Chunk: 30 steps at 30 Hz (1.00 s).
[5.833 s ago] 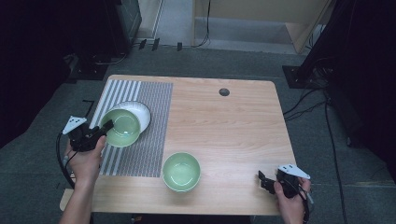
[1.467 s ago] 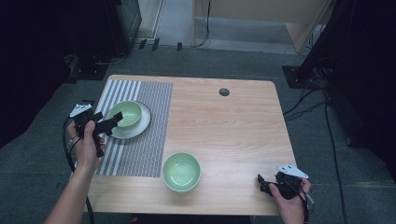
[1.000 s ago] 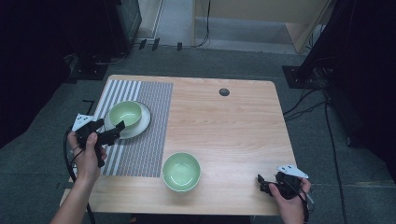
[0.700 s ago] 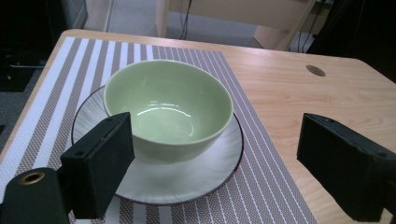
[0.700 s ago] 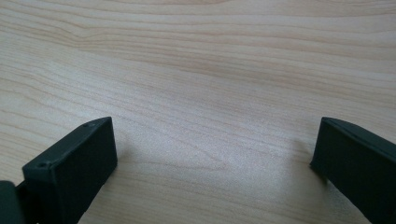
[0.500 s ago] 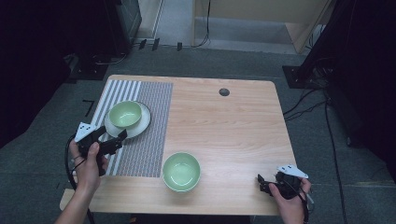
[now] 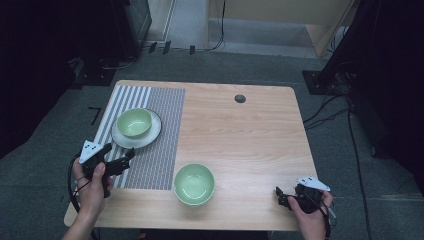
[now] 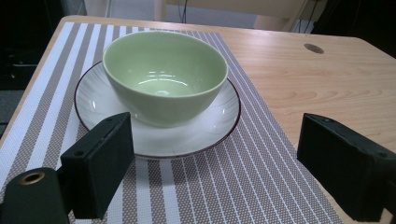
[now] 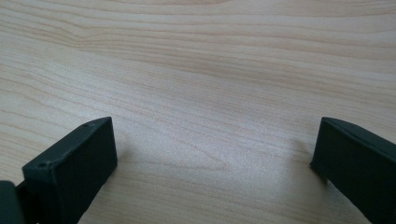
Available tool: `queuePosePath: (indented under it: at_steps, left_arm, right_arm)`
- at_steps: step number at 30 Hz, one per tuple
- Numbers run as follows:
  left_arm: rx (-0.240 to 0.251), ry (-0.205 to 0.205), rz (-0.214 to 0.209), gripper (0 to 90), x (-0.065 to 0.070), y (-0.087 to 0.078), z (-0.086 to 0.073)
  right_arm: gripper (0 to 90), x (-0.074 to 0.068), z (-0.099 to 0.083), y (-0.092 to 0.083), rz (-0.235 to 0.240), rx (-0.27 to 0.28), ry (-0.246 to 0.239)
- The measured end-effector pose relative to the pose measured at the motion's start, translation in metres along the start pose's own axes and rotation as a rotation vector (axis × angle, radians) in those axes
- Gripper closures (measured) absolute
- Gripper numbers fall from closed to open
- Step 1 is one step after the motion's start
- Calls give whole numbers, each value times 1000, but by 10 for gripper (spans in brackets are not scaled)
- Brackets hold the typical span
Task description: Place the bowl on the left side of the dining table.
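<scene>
Green bowl (image 7: 134, 121) rests on plate (image 7: 148, 137); left gripper (image 7: 127, 158) has drawn back.

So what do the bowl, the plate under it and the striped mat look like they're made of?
The bowl looks like glazed ceramic: pale green and glossy, with light reflections inside. The plate also looks glazed ceramic, white with faint radial ridges and a thin dark rim line. The mat appears to be woven vinyl or similar: a fine mesh texture with brown and white stripes, matte. I can't confirm any of these by sight alone.

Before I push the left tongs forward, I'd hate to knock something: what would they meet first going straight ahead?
Probably the white plate's near rim, then the green bowl on it; the left tongs are open and empty.
</scene>
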<state>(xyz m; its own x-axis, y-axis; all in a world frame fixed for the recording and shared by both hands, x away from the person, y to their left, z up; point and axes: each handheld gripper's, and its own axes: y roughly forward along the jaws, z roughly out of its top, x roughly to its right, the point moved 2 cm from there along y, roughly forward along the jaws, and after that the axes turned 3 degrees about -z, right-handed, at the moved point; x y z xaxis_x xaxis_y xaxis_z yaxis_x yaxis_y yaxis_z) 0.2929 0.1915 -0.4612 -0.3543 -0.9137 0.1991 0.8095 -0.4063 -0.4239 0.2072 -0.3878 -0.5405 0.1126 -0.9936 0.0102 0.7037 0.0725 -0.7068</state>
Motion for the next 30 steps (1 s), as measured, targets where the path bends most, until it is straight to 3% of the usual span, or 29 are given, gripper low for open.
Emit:
queuePosePath:
  at_steps: [19,30]
  left_arm:
    - [-51,-8,24,103,-11,-12,-36]
    - [-88,16,53,103,-13,-15,-55]
  right_arm:
    - [0,0,0,0,0,0,0]
    - [0,0,0,0,-5,-1,5]
